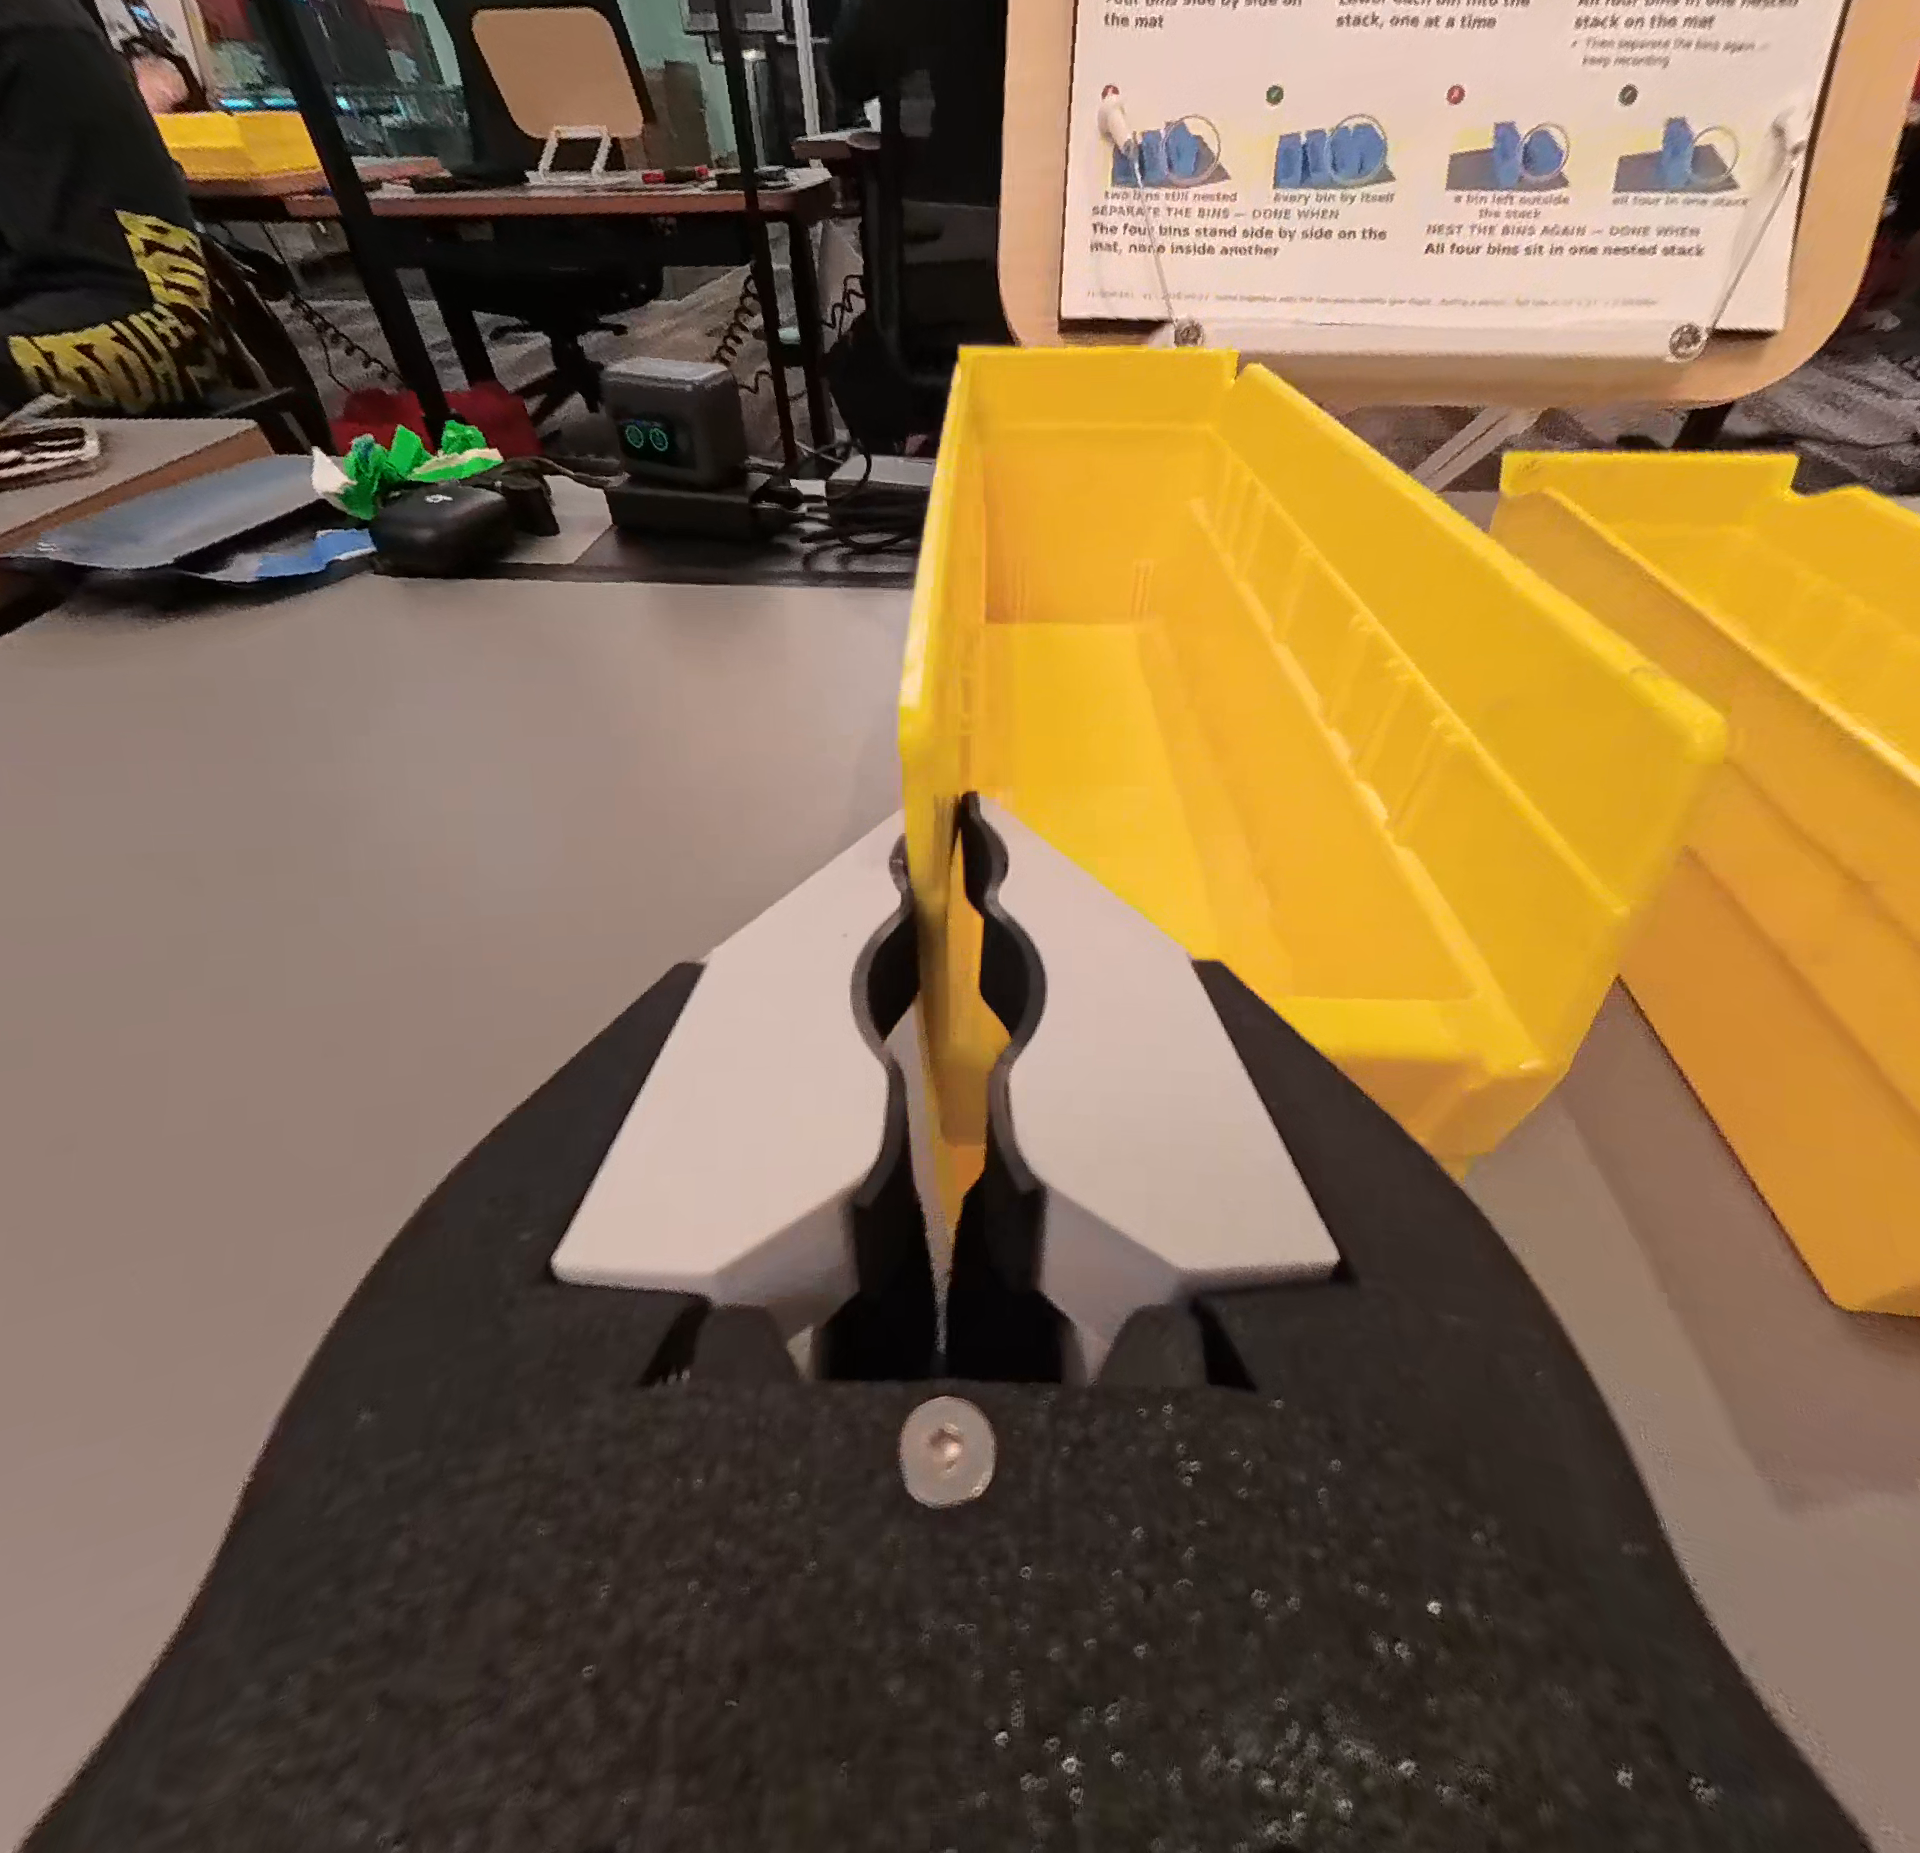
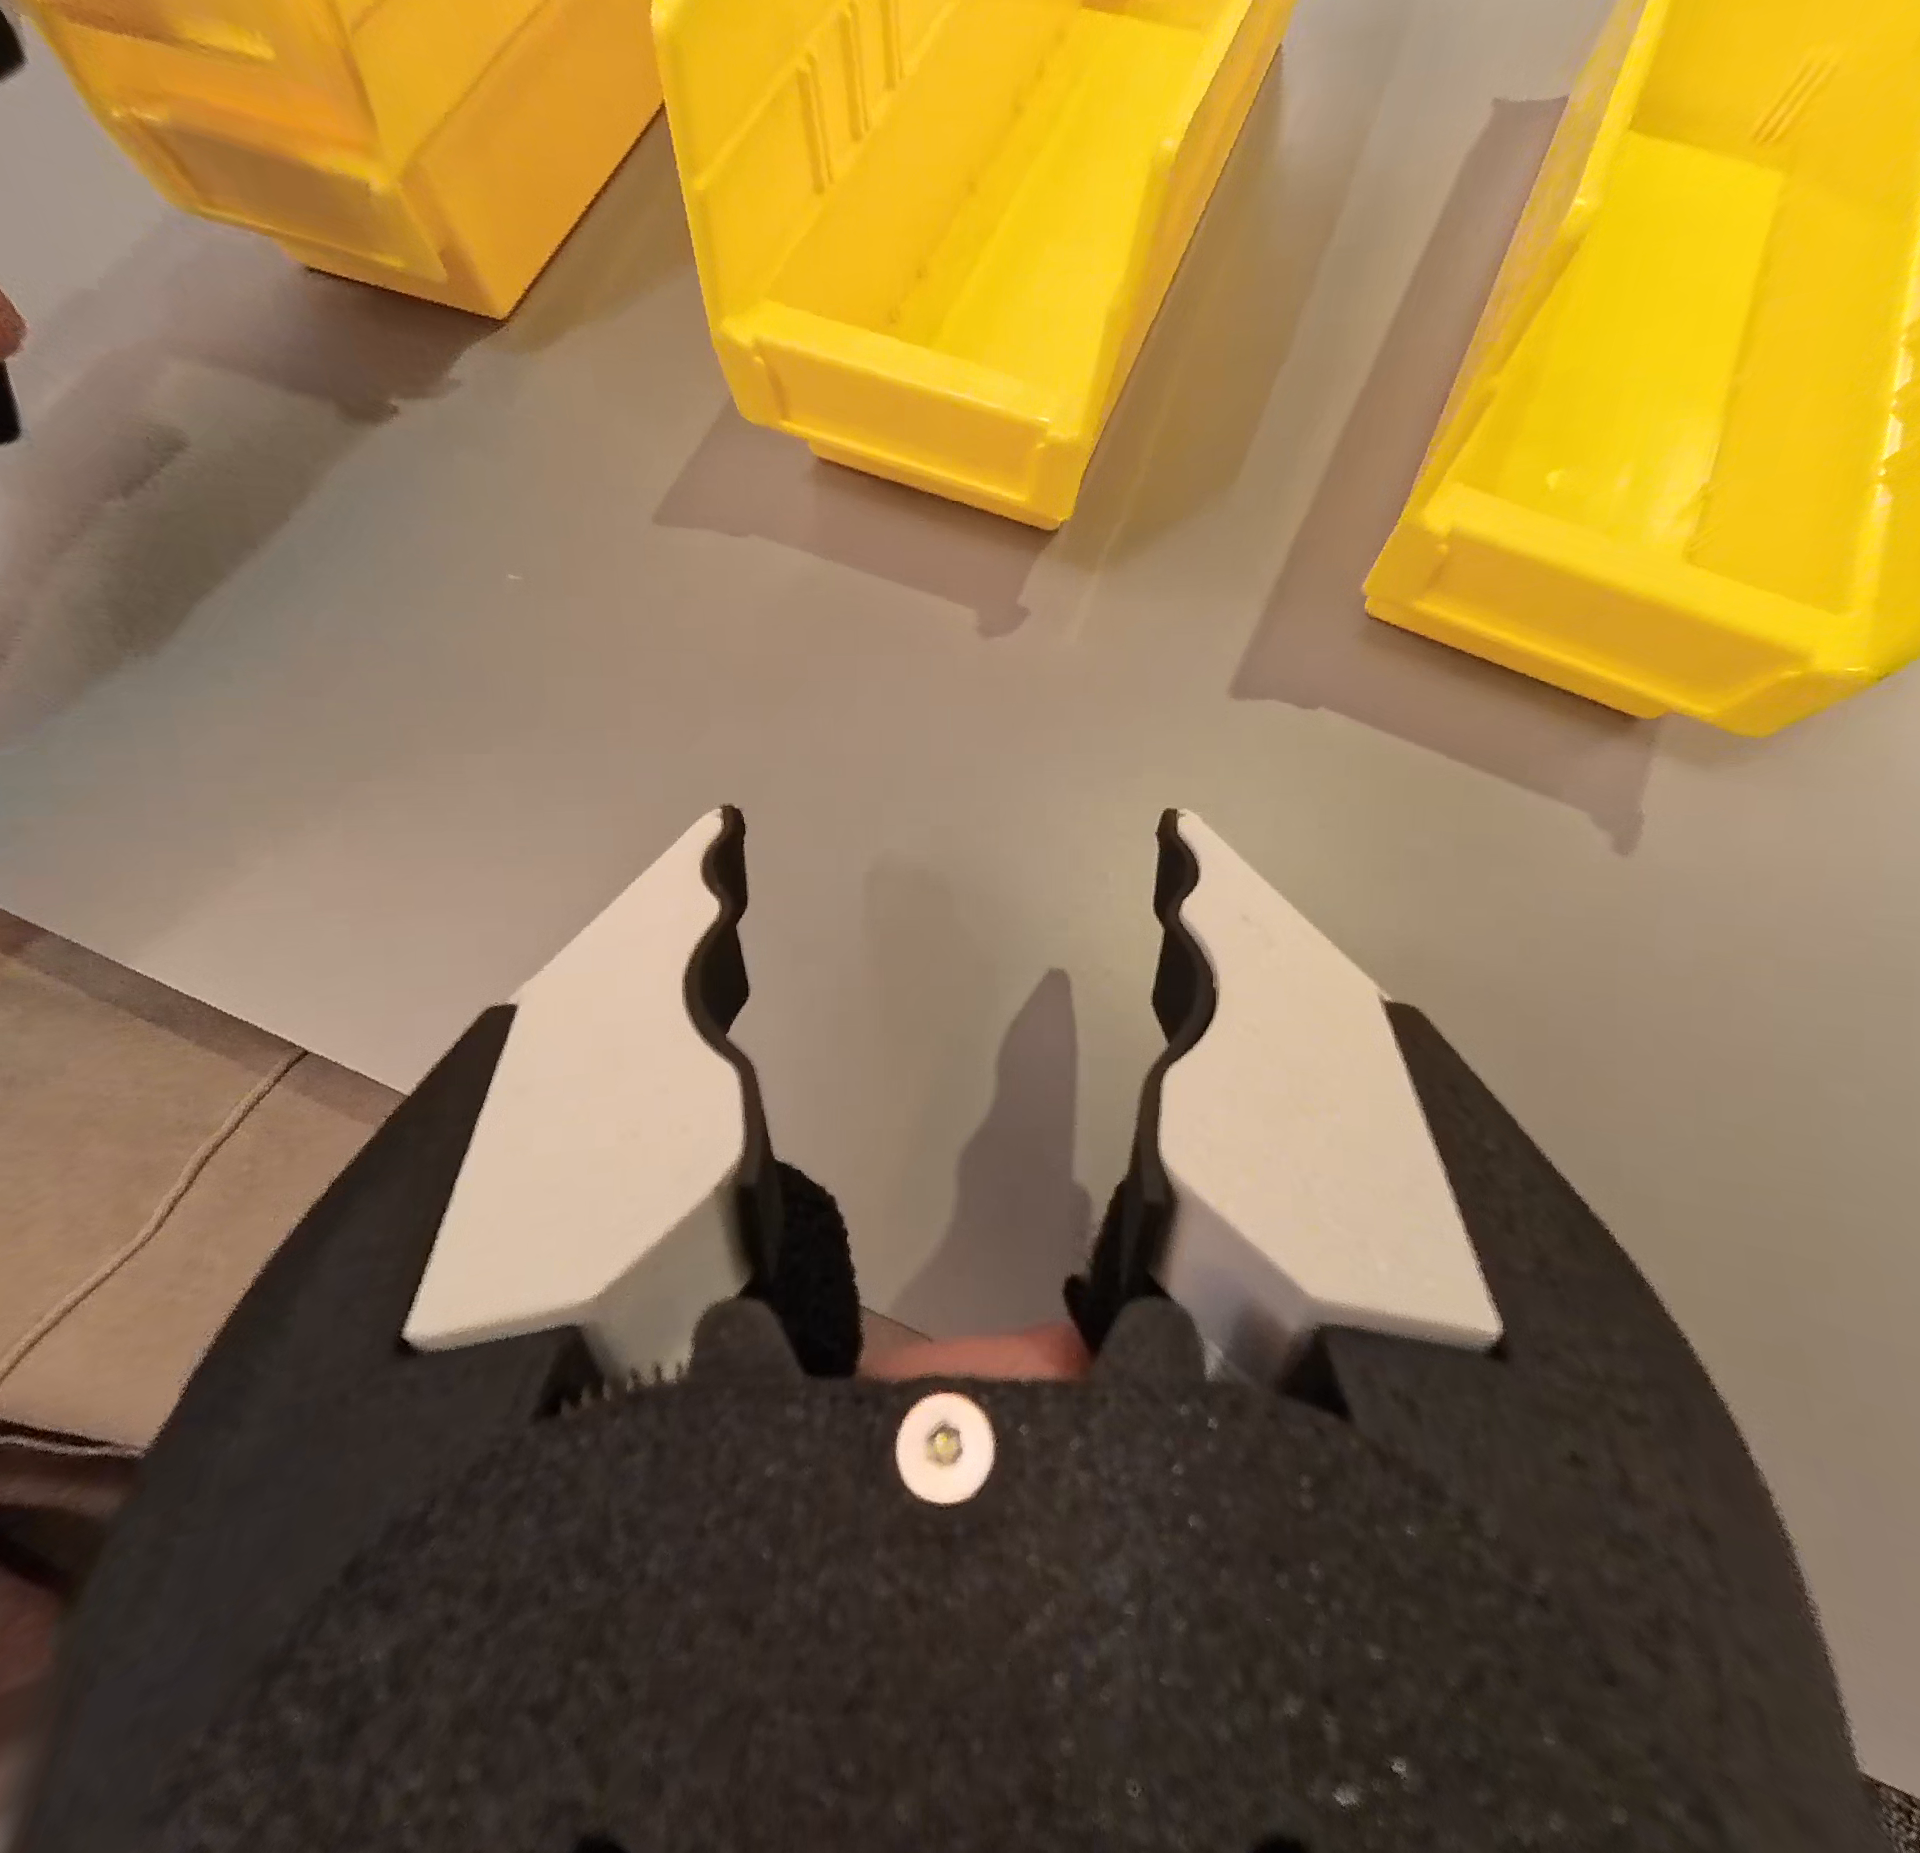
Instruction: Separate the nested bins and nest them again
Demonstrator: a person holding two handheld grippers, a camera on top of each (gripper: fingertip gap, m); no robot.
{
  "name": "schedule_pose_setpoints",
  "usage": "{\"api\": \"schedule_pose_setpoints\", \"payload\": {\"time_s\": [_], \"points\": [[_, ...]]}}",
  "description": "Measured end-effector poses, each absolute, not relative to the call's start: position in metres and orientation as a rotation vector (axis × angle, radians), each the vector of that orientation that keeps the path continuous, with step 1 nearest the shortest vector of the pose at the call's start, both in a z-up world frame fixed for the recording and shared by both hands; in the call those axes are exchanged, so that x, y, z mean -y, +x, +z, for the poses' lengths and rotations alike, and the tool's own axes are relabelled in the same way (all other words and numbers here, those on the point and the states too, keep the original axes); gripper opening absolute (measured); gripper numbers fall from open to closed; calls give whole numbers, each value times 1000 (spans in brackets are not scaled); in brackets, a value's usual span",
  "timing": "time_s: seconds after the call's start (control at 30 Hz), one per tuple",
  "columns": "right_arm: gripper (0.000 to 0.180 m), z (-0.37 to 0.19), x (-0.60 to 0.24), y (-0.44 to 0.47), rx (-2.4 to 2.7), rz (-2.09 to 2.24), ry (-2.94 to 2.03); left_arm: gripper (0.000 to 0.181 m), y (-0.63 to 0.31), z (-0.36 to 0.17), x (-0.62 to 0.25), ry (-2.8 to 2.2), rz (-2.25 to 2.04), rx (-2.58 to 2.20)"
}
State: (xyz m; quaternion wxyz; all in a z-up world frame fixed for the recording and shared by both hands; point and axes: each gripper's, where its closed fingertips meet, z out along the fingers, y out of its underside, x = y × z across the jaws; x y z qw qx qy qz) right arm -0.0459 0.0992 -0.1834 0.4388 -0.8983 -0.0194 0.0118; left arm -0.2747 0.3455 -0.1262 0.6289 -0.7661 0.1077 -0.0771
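Between my left tongs (image 1: 951, 982) I am pinching the side wall of a yellow bin (image 1: 1247, 723), which is sitting tilted and looks lifted off the grey bench (image 1: 416, 816), just beside a stack of bins (image 1: 1787, 868) on its right. My right tongs (image 2: 951, 982) are hanging released over bare bench, facing two single bins (image 2: 935, 245) (image 2: 1662, 401). I am judging this as mid-separation or mid-nesting; next I am needing either a clear spot or a square drop into another bin.

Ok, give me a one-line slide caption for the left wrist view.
Left claw shut on the side wall of a yellow bin, held tilted over the grey mat, with more yellow bins alongside.
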Motion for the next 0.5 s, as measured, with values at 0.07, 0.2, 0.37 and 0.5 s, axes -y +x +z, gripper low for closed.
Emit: {"api": "schedule_pose_setpoints", "payload": {"time_s": [0.07, 0.2, 0.37, 0.5], "points": [[79, -184, -99, -45, 46, 30, -2233, 1, -274, -128, -345, -1756, -162, -254], [79, -184, -99, -46, 46, 34, -2236, 12, -271, -128, -343, -1768, -138, -296], [79, -186, -98, -49, 62, 36, -2245, 41, -268, -115, -318, -1798, -275, -425], [79, -186, -99, -51, 69, 34, -2242, 40, -289, -127, -284, -1907, -367, -542]]}}
